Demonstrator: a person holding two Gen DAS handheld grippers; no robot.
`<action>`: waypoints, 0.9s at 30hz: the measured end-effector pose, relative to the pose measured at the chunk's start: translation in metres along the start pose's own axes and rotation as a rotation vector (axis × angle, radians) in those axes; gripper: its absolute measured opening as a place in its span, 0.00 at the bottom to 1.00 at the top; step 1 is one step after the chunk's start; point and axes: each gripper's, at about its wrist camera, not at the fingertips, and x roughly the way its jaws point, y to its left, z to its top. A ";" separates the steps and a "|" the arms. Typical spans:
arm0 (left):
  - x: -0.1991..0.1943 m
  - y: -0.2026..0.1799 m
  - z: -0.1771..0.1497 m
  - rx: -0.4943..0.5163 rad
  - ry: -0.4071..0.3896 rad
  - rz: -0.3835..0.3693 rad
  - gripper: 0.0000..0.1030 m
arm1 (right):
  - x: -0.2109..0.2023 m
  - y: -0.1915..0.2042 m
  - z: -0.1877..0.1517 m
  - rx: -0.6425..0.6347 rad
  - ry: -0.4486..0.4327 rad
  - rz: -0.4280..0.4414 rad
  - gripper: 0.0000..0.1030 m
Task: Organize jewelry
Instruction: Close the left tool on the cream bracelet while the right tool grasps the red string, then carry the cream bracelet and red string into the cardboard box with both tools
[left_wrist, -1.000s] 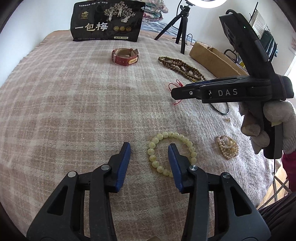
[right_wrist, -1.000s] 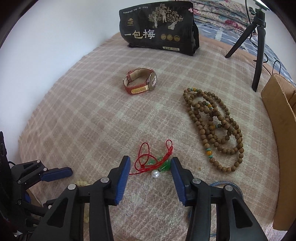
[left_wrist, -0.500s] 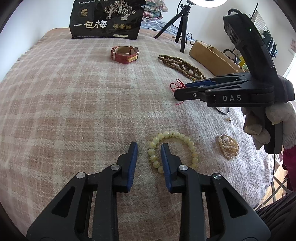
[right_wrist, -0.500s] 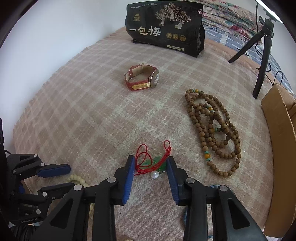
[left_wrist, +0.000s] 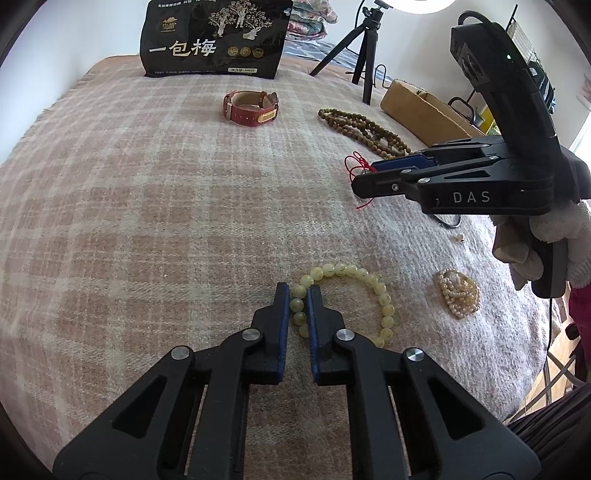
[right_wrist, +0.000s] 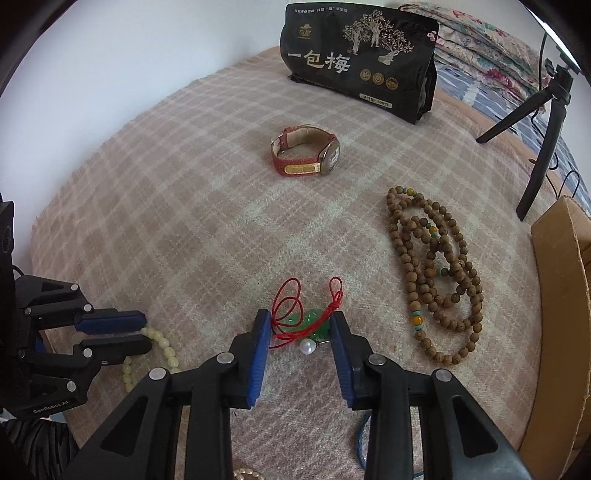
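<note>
My left gripper (left_wrist: 297, 295) is shut on the near-left arc of a yellow bead bracelet (left_wrist: 373, 282) lying on the plaid blanket. It also shows in the right wrist view (right_wrist: 136, 332) with the bracelet (right_wrist: 162, 341). My right gripper (right_wrist: 300, 323) is open, its jaws straddling a green pendant on a red cord (right_wrist: 312, 321) with a white pearl (right_wrist: 307, 346). In the left wrist view the right gripper (left_wrist: 364, 177) sits over the red cord (left_wrist: 356, 164).
A red-strap watch (right_wrist: 304, 157), a brown wooden bead necklace (right_wrist: 436, 273), a pearl bracelet (left_wrist: 458, 297), a black snack bag (right_wrist: 356, 61), a black tripod (right_wrist: 543, 122) and a cardboard box (right_wrist: 561, 295) lie around on the blanket (left_wrist: 147, 206).
My left gripper moved forward and closed on the yellow bracelet. My right gripper moved forward over the green pendant and narrowed somewhat.
</note>
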 end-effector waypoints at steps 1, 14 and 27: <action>0.000 0.000 0.000 0.000 0.000 0.000 0.07 | -0.002 -0.001 0.001 0.009 -0.009 0.003 0.32; -0.013 0.003 0.003 -0.048 -0.041 -0.009 0.06 | -0.034 -0.007 0.005 0.088 -0.112 0.011 0.32; -0.045 -0.020 0.030 0.034 -0.139 0.008 0.05 | -0.086 -0.025 -0.010 0.142 -0.205 -0.048 0.32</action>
